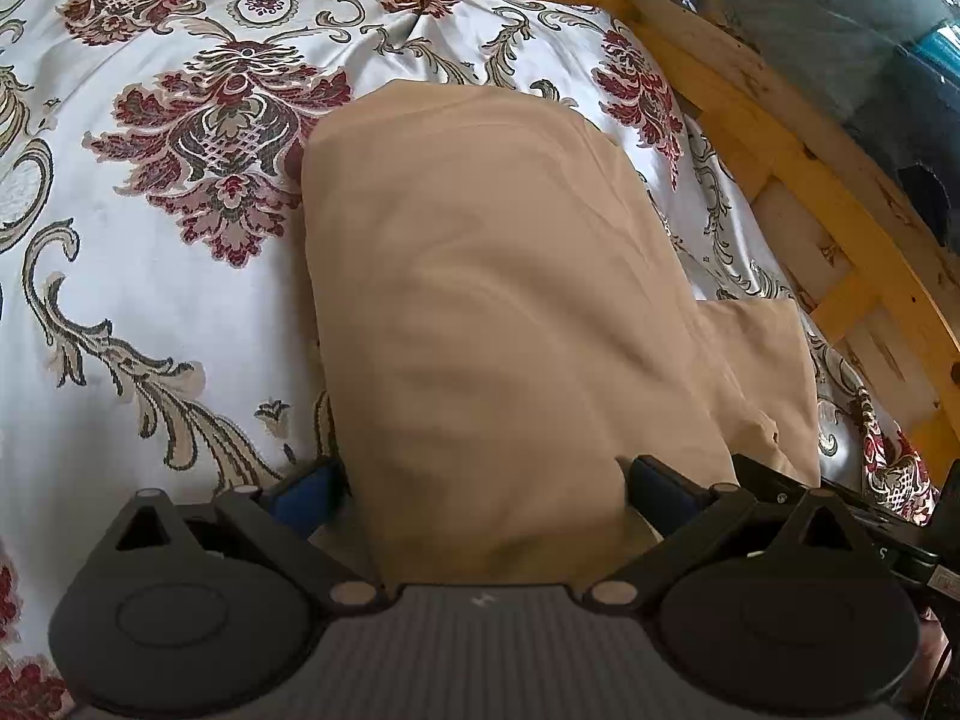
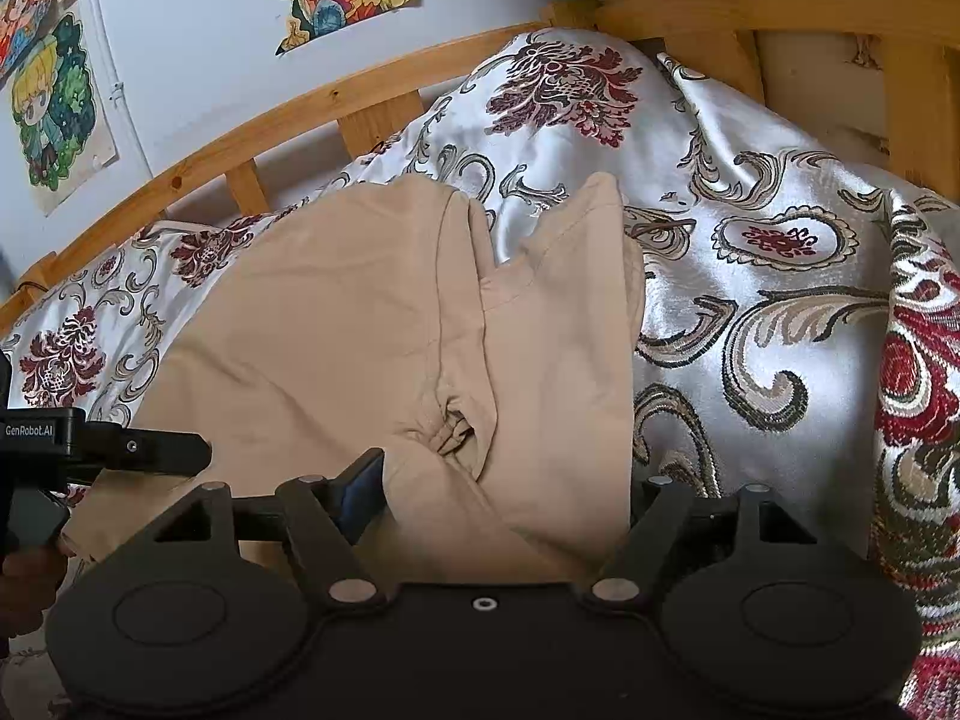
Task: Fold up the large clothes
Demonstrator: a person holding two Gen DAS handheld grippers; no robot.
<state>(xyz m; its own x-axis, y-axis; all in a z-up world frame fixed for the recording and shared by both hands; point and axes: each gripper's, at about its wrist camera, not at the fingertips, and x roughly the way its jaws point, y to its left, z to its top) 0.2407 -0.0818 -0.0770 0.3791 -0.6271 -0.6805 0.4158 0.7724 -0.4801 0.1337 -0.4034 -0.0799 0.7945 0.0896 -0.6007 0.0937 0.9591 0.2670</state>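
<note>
On the bed, under both grippers, I logged the following.

Left gripper (image 1: 483, 492): it pointed forward and down over the beige garment (image 1: 492, 300). Its jaws stood wide apart, one blue-padded finger (image 1: 312, 495) at the garment's left edge, the other (image 1: 660, 489) on the right. Cloth filled the space between them and ran up over the housing. I could not tell whether the pads pressed on it.

Right gripper (image 2: 510, 498): same downward slant, just beside the left one, whose black body (image 2: 108, 450) showed at my left margin with part of a hand (image 2: 27, 576) below it. Jaws were partly open. The left finger's blue pad (image 2: 360, 492) sat against a fold of cloth; the right finger was hidden behind the fabric. Whether the cloth was gripped, I could not tell.

Beige garment: it lay mostly flat ahead of both grippers, reaching away from them toward the wall. Seen from the right wrist, a gathered seam junction (image 2: 456, 426) sat just ahead of the fingers, with a narrower panel (image 2: 570, 330) to its right.

Floral bedspread (image 1: 150, 270): it was open to the left of the left gripper and ahead of the garment's far end. To the right of the right gripper it rose in satin folds (image 2: 780, 300).

Wooden bed frame (image 2: 270, 114): its rails closed the far side and the right side (image 1: 810, 168), near the garment's right edge.

Wall drawings (image 2: 54, 114): these hung above the far rail.
</note>
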